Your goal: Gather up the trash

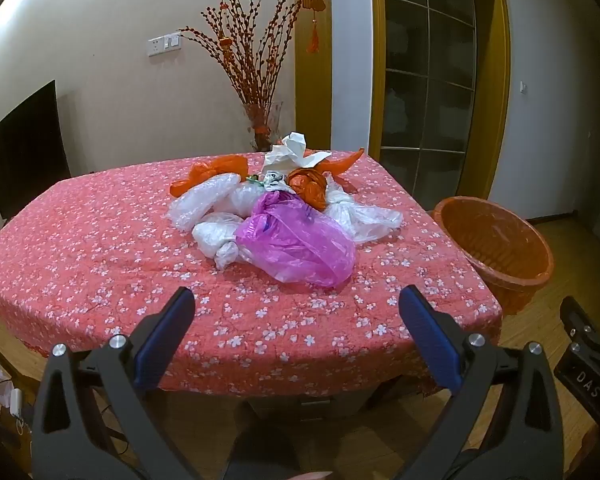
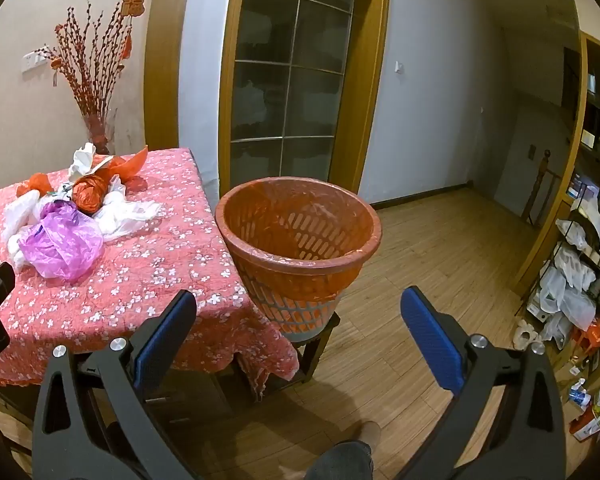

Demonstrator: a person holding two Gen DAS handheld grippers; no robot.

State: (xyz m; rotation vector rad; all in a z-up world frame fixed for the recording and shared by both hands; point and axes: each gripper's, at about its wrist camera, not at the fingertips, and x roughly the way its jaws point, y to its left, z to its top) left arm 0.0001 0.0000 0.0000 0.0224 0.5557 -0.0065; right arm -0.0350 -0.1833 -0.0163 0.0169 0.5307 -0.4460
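Observation:
A heap of crumpled plastic bags lies mid-table on the red flowered tablecloth (image 1: pixel 100 240): a purple bag (image 1: pixel 300 248) in front, white bags (image 1: pixel 216 208) beside it, orange bags (image 1: pixel 308 186) behind, and white paper (image 1: pixel 290 152) on top. My left gripper (image 1: pixel 298 300) hovers open at the table's near edge, short of the purple bag, with nothing between its fingers. An orange-lined waste basket (image 2: pixel 300 236) stands on a stool right of the table. My right gripper (image 2: pixel 298 300) is open and empty in front of the basket. The purple bag (image 2: pixel 60 244) shows at left there.
A glass vase of red branches (image 1: pixel 260 120) stands behind the table by the wall. A glass-paned door (image 2: pixel 292 80) is beyond the basket. Cluttered shelves with bags (image 2: pixel 580 272) line the right wall. Wooden floor (image 2: pixel 440 260) lies open between the basket and the shelves.

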